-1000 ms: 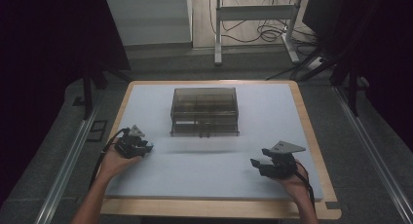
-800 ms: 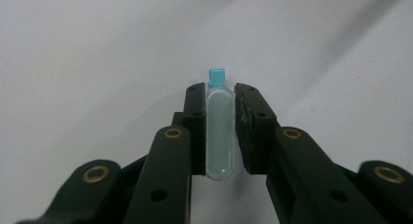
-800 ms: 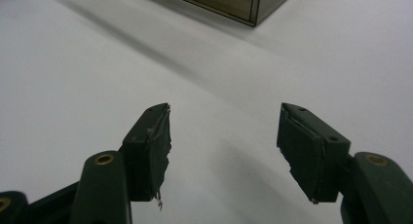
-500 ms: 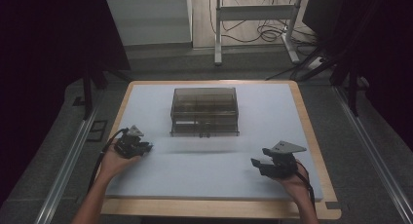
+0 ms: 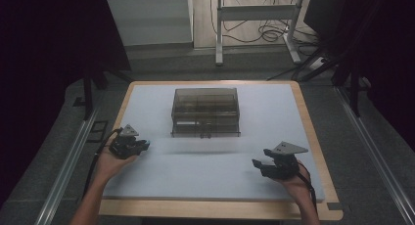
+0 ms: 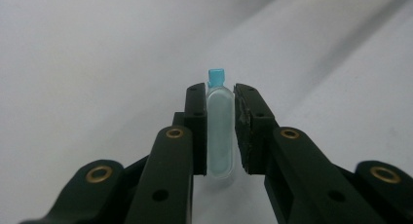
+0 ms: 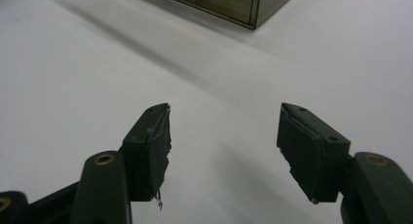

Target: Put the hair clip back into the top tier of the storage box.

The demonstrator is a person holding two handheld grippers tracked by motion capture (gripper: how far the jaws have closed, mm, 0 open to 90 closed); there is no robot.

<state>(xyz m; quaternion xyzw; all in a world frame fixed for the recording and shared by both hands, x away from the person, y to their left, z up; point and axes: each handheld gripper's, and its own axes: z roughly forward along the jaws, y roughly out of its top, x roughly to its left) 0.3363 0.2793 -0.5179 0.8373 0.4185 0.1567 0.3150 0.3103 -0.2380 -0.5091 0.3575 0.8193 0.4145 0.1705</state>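
Left gripper (image 6: 220,131) has just clamped down on a small clear vial (image 6: 220,136), blue cap (image 6: 215,77) poking out past the pads, low over the white mat (image 5: 215,171) at its left edge. From above, the vial is too small to spot. Right gripper (image 7: 224,151) gapes wide, holding nothing, facing the smoky drawer box (image 5: 205,111).

Between my left fingers (image 6: 197,131) stands a small capped vial (image 6: 220,131), its cap end past my fingertips and the tabletop (image 5: 274,112) behind it. The drawer box (image 5: 205,112) sits ahead of both hands, right of my left fingers. My right fingers (image 7: 153,151) are well apart from it, bare tabletop between them.
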